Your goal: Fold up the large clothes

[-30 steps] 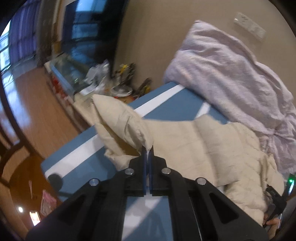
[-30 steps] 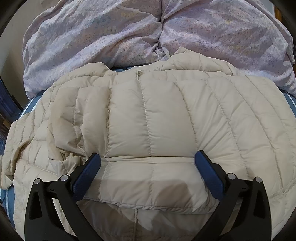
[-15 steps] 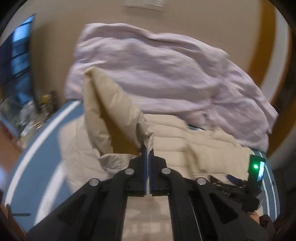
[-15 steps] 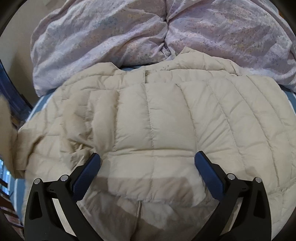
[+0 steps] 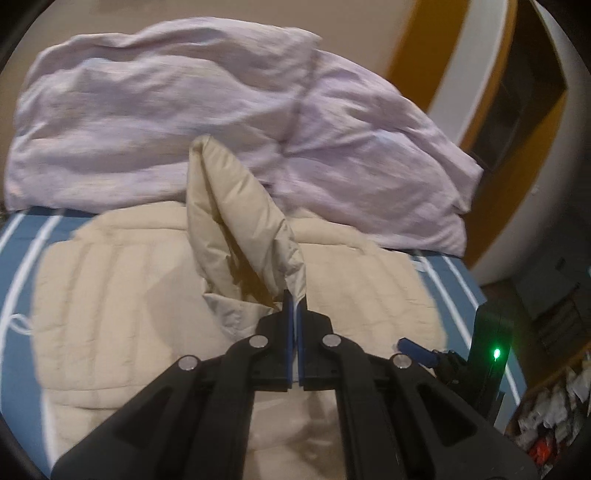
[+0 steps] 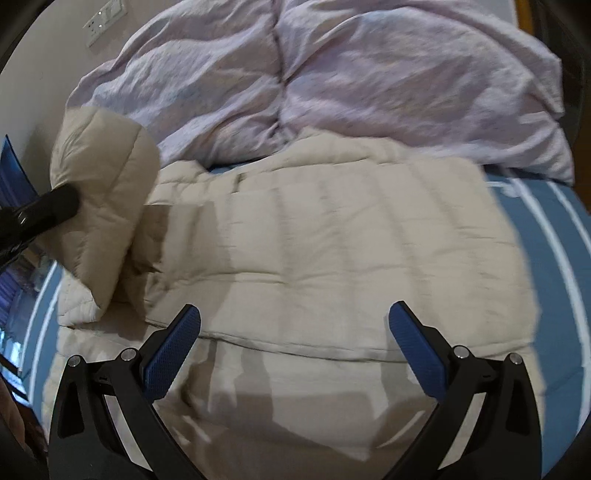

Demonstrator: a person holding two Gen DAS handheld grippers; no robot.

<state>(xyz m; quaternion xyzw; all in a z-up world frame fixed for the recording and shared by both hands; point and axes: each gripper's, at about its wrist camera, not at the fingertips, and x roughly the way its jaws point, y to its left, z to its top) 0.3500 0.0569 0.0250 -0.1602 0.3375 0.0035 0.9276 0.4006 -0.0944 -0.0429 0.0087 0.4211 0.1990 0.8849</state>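
A cream quilted down jacket (image 6: 332,236) lies spread on a blue striped bed (image 6: 554,236); it also shows in the left wrist view (image 5: 110,314). My left gripper (image 5: 294,299) is shut on the cuff of the jacket's sleeve (image 5: 236,218) and holds it lifted over the jacket body. The lifted sleeve (image 6: 99,184) and the left gripper's black body (image 6: 40,214) show at the left of the right wrist view. My right gripper (image 6: 295,328) is open and empty, just above the jacket's lower part.
A crumpled lilac duvet (image 5: 184,110) is piled at the head of the bed against a beige wall (image 5: 332,22); it also fills the top of the right wrist view (image 6: 332,74). The right gripper's body with a green light (image 5: 495,354) shows at right.
My left gripper has carried the sleeve from the bed's left side across over the jacket body. My right gripper stays open over the jacket, shifted slightly.
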